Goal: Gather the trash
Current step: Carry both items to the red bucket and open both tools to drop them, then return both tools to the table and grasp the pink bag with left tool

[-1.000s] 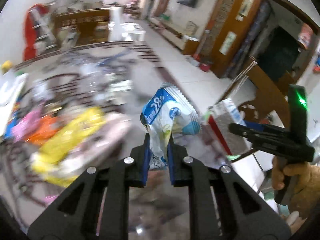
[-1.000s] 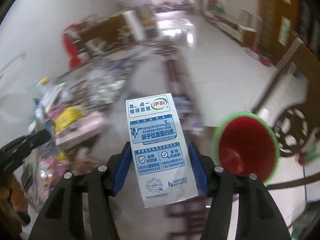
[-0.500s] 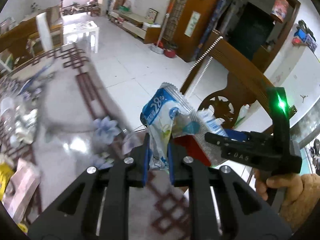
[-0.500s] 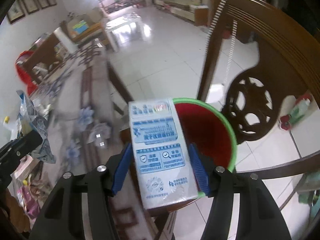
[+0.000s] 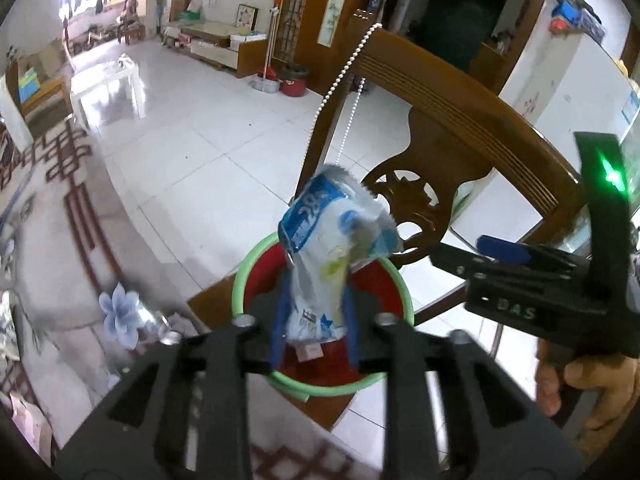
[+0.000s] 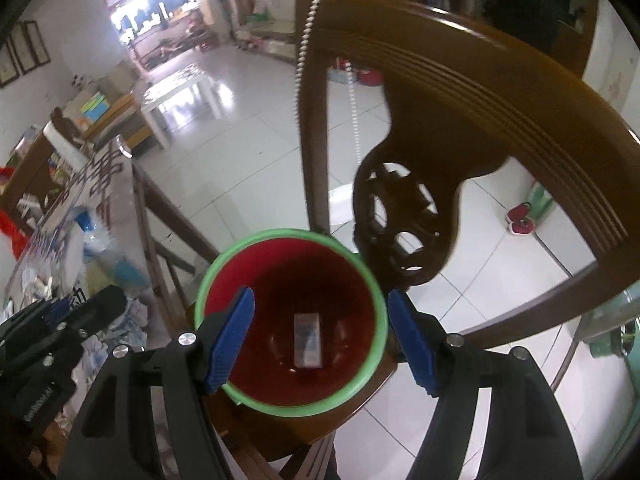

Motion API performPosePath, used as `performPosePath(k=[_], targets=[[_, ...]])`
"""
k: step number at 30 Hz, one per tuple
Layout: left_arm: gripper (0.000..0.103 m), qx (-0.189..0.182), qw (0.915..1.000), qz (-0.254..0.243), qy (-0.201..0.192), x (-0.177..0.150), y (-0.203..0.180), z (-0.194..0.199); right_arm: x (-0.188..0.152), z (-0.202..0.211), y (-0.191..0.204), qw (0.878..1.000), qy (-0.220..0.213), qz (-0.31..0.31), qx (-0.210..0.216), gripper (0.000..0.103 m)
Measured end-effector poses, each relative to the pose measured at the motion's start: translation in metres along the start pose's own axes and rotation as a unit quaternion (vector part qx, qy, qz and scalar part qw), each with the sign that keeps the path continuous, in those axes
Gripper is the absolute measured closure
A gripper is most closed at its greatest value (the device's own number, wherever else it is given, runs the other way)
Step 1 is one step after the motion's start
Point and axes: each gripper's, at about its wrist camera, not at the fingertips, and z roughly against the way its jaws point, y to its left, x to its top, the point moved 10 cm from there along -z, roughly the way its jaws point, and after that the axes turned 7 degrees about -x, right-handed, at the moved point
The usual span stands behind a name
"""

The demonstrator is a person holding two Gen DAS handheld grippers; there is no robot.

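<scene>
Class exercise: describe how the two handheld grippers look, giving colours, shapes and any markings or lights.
Both grippers, left and right, are black angular frames with silver screws and blue-padded fingers. The right one carries raised lettering and a green light on an upright fin.

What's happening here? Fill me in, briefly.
A person with a gripper in each hand is dropping trash into a red bin on a wooden chair. The right gripper is opening, empty; a milk carton lies at the bottom. The left gripper is opening around a blue-and-white wrapper above the bin.
</scene>
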Motion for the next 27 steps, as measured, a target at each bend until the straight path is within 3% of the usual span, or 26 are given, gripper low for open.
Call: performPosePath(k=[1, 9, 14, 23, 27], targets=[[0.054, 0.005, 1.0000, -0.003, -0.001, 0.002, -0.001, -0.001, 0.000, 0.002, -0.002, 1.000, -0.002, -0.002, -0.002, 0.035], [0.046, 0.019, 0.9990, 0.029, -0.029, 0.008, 0.008, 0.032, 0.004, 0.028, 0.007, 0.999, -0.034, 0.015, -0.006, 0.035], [0.045, 0.046, 0.9942, 0.071, -0.067, 0.002, 0.031, 0.081, 0.006, 0.049, 0.038, 0.997, -0.057, 0.045, 0.015, 0.030], [0.044, 0.132, 0.9755, 0.137, -0.111, -0.044, 0.093, 0.176, -0.012, 0.065, 0.128, 0.987, -0.059, 0.130, 0.073, 0.030], [0.043, 0.192, 0.9614, 0.163, -0.109, -0.084, 0.135, 0.220, -0.029, 0.070, 0.170, 0.980, -0.052, 0.164, 0.096, 0.030]])
